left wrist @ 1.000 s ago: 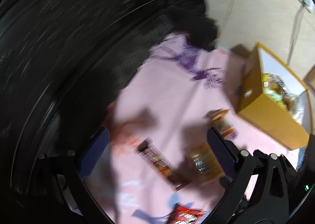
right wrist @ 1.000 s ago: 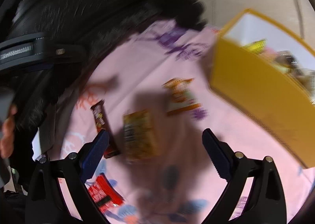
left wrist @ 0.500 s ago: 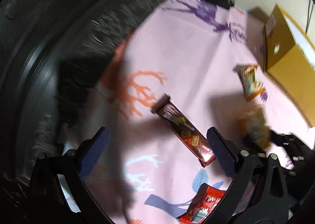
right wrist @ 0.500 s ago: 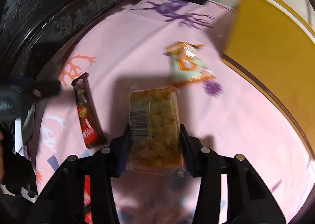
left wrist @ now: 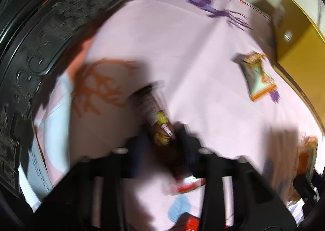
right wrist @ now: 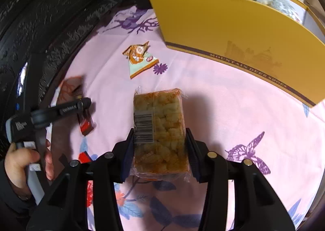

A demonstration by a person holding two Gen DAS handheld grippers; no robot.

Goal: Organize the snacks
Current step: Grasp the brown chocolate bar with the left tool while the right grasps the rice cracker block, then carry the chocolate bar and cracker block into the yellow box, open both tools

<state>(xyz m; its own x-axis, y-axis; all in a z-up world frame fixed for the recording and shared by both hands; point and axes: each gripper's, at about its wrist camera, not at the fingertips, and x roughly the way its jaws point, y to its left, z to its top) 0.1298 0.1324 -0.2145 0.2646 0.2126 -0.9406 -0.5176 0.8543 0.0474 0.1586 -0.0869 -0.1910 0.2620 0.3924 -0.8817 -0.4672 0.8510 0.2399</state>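
On the pink cloth — left fingers, earlier apart, now clamped on chocolate bar; right fingers on rice-cracker pack.

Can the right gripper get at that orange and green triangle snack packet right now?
Probably not: the right gripper has its jaws clamped on the crispy snack bar, though bare cloth lies between it and the triangle packet.

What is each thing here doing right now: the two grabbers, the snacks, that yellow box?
Right gripper: jaws clamped on rice cracker pack.
Left gripper: jaws closed on chocolate bar.
Orange-green packet: lying loose on cloth.
Yellow box: open-topped, snacks inside.
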